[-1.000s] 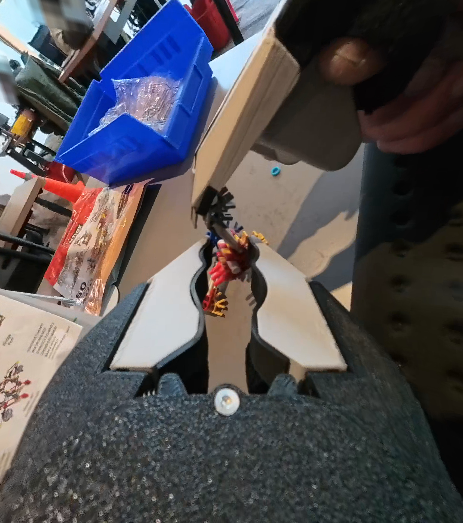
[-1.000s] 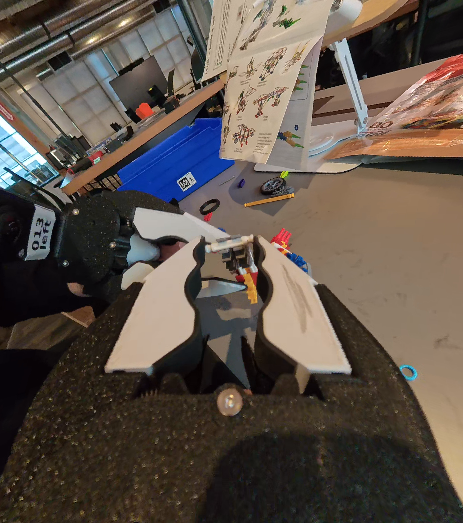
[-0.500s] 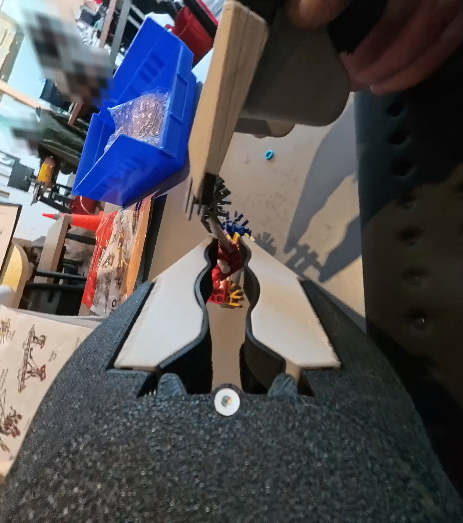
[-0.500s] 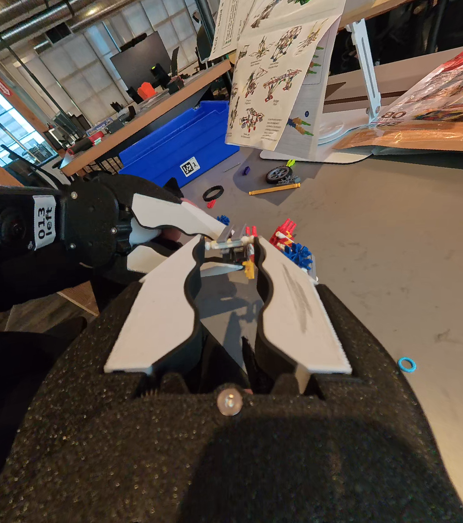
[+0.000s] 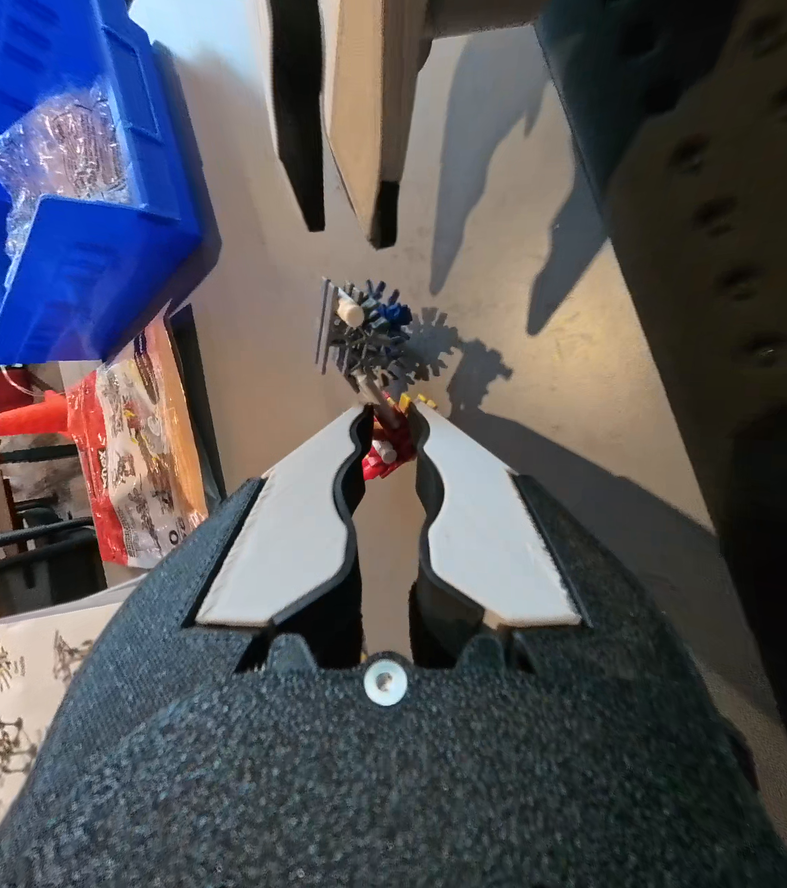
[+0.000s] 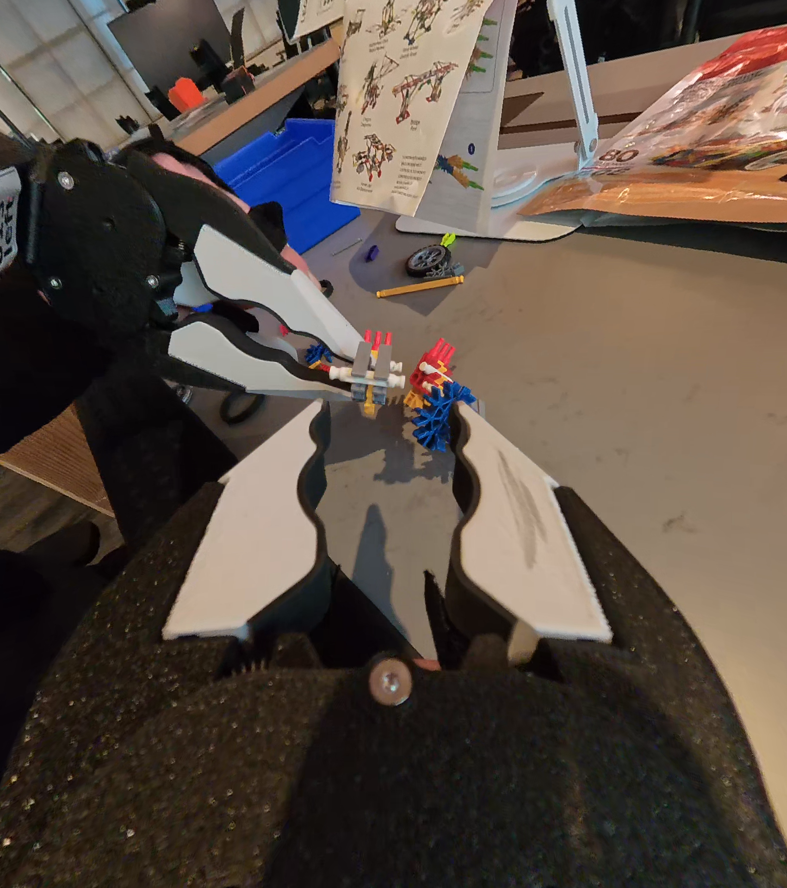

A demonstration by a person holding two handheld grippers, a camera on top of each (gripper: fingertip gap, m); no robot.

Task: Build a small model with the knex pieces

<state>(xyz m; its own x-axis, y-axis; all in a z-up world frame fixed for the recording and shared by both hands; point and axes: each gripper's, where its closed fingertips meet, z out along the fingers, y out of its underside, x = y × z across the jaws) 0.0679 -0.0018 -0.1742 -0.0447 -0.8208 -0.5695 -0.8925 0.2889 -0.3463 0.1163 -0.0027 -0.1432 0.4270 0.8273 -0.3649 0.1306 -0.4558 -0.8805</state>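
On the grey desk (image 6: 622, 384), my left hand-held gripper (image 5: 389, 418) pinches a small rod-and-connector toy assembly (image 5: 365, 331) near the desk's left edge, while my right hand-held gripper (image 6: 389, 418) hangs spread beside a blue connector (image 6: 437, 413).

Grey table (image 6: 646, 408), wood benches (image 6: 256, 103) behind, pale wall panels (image 6: 35, 86), hard sidelight.

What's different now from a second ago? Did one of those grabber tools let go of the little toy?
Yes. The right gripper opened its jaws, let go of the small toy model and drew back from it. The left gripper stayed shut on the model, but turned, so the blue bin sits differently in its view. The wheel and yellow rod on the table have not moved.
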